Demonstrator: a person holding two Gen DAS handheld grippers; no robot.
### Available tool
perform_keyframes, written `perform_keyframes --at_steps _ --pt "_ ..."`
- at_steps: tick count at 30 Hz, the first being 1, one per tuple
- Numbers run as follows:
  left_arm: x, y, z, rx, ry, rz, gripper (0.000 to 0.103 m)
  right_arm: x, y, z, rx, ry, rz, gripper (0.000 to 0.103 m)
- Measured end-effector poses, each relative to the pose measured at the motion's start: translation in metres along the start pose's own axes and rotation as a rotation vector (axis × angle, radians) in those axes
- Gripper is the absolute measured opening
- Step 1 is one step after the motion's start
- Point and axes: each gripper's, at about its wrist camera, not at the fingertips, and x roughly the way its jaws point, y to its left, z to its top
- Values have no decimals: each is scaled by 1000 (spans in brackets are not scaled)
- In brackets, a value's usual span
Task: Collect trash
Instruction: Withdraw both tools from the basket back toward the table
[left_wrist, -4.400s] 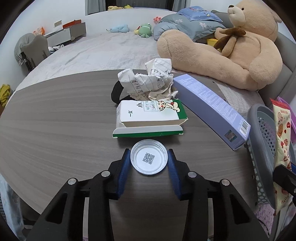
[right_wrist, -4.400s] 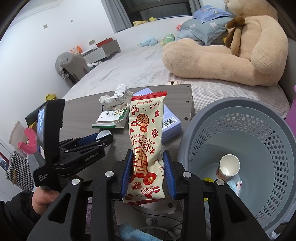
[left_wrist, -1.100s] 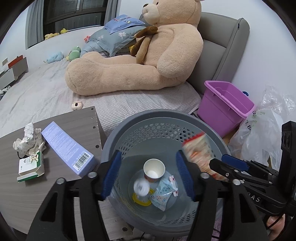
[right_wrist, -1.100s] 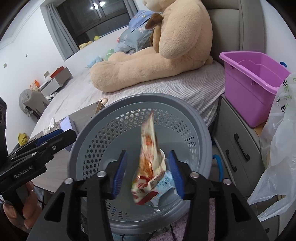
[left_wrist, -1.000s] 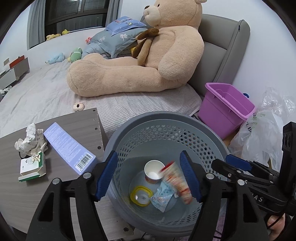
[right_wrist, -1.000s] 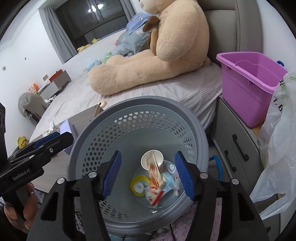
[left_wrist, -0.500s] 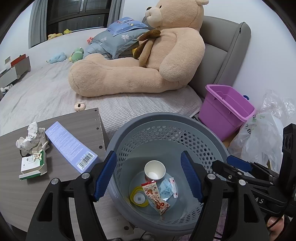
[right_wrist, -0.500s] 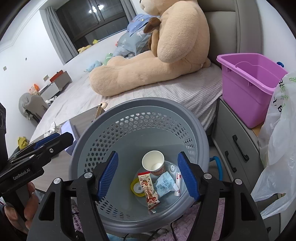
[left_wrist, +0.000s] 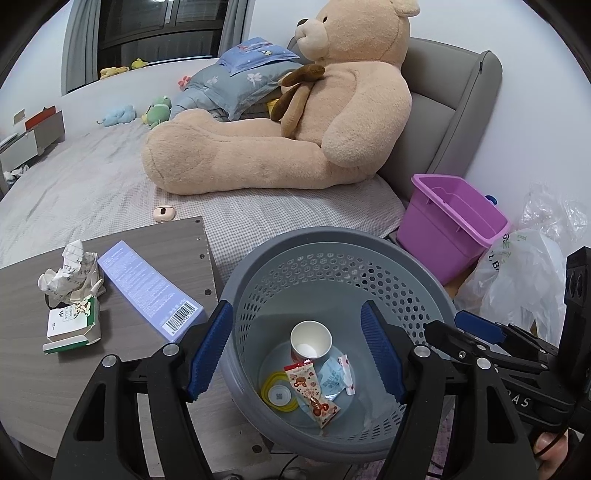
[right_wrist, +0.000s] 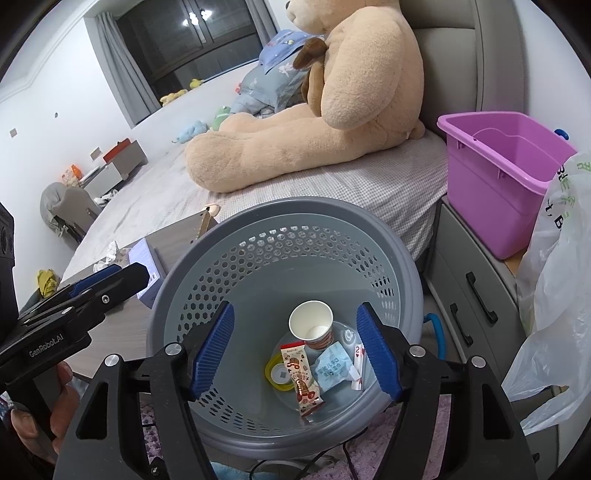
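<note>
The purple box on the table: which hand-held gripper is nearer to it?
Left. The left hand-held gripper hangs open over the gray basket with the purple box beside its left finger; the right hand-held gripper, also open, sits on the basket's far side.

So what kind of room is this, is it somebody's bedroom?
Most likely a bedroom, maybe a child's. A huge tan teddy bear sits on a wide bed with a grey padded headboard, with small stuffed toys behind it. Both open grippers hang over a grey perforated plastic trash basket beside the bed.

Wooden table (left_wrist: 29, 387) with crumpled paper (left_wrist: 70, 275), carton (left_wrist: 72, 323), purple box (left_wrist: 147, 288).
</note>
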Motion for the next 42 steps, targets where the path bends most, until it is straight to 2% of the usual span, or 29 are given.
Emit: perform_keyframes --at_steps 24,34,42 --pt "-39 37 -13 -68 -68 45 69 -16 49 -4 -77 -24 48 72" --pt "-50 73 -27 -135 -73 89 69 -9 78 -9 -111 -9 85 72" --pt "-49 115 -37 -207 -60 173 69 0 102 -14 -146 9 116 72"
